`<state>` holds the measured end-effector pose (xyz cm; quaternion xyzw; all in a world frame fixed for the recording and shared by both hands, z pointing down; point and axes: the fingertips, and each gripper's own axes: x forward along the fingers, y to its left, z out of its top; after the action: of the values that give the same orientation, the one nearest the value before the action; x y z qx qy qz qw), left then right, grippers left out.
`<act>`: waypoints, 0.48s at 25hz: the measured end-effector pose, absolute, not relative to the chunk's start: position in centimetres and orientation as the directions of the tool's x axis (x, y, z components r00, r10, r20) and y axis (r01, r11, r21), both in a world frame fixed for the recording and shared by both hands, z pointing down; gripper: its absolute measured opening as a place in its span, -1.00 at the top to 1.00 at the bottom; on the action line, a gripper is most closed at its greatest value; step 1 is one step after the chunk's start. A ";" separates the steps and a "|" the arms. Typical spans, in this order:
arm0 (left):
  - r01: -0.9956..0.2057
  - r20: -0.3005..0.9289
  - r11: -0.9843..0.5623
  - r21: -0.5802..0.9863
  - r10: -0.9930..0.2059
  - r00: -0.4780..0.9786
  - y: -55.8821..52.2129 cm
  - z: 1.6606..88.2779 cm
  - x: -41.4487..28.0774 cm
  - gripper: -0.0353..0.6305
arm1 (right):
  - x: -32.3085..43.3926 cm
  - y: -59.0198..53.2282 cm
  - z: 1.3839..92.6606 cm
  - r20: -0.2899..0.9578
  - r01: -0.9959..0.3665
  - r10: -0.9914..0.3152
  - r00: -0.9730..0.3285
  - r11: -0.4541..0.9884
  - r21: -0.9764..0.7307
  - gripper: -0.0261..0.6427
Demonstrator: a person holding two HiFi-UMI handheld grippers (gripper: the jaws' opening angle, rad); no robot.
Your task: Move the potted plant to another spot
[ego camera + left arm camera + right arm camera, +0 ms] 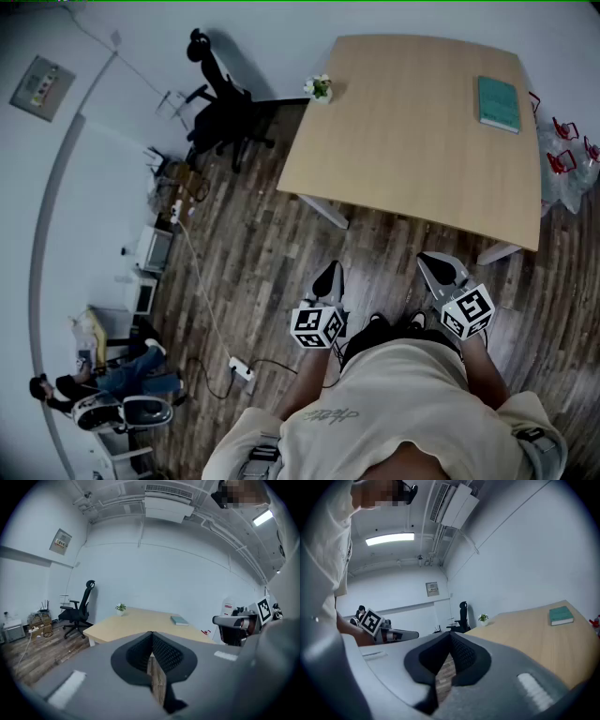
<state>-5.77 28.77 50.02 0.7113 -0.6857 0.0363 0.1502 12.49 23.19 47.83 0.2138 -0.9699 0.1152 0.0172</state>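
- One tabletop (412, 159) stood ahead of the person.
- Two tools hung short of it over the floor: the left hand-held gripper (329, 272) and the right hand-held gripper (436, 265), both clenched on nothing.
- One book (498, 103) lay far right.
- One potted plant (320, 88) sat upright at the far left corner, well ahead, nearer the left hand-held gripper.

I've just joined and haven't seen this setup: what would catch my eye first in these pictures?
A big wooden table fills the head view's upper middle, bare but for a small potted plant at its far left corner and a teal book near the far right. Short of it, over the plank floor, the left gripper and right gripper are both shut and empty.
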 end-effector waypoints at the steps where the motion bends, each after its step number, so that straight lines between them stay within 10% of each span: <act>1: -0.987 0.270 -0.004 0.163 -0.962 0.048 29.4 50.3 -6.0 0.84 | 12.6 23.4 47.9 0.082 -0.424 -0.417 -0.905 0.876 -0.228 0.91; 12: -0.989 0.269 -0.024 0.147 -0.961 0.063 29.5 49.4 -4.6 0.84 | 13.8 24.2 48.0 0.084 -0.428 -0.420 -0.904 0.873 -0.233 0.91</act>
<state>-4.56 29.53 49.43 0.7139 -0.6829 0.0468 0.1478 13.78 24.16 48.02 0.2189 -0.9677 0.1240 0.0153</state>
